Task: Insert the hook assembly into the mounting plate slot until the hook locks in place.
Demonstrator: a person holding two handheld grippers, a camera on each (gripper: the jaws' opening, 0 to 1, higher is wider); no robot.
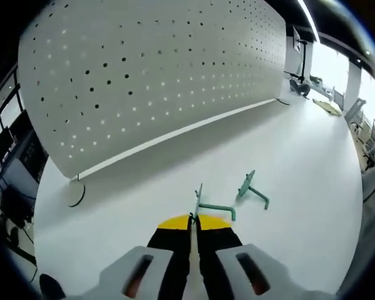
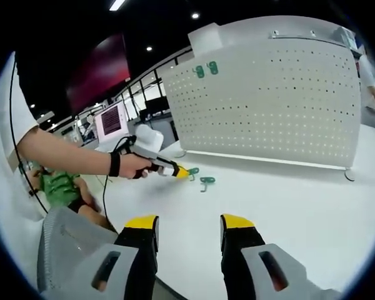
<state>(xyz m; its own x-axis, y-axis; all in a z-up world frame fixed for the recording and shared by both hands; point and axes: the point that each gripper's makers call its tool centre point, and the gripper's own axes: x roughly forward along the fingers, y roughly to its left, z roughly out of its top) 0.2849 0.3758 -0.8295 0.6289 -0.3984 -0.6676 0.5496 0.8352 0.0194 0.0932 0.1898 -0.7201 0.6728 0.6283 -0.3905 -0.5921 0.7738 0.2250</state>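
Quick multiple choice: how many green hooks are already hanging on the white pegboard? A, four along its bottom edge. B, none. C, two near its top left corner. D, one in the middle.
C: the right gripper view shows two green hooks side by side near the top left corner of the white pegboard, above the hooks lying on the table.

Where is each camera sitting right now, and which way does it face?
Left gripper view: rides the left gripper, looking along its shut jaws at a green metal hook they pinch, a second green hook and the white perforated pegboard panel.
Right gripper view: rides the open right gripper, facing the same panel; the person's forearm and left gripper show.
Shared: both hooks, panel, white table.
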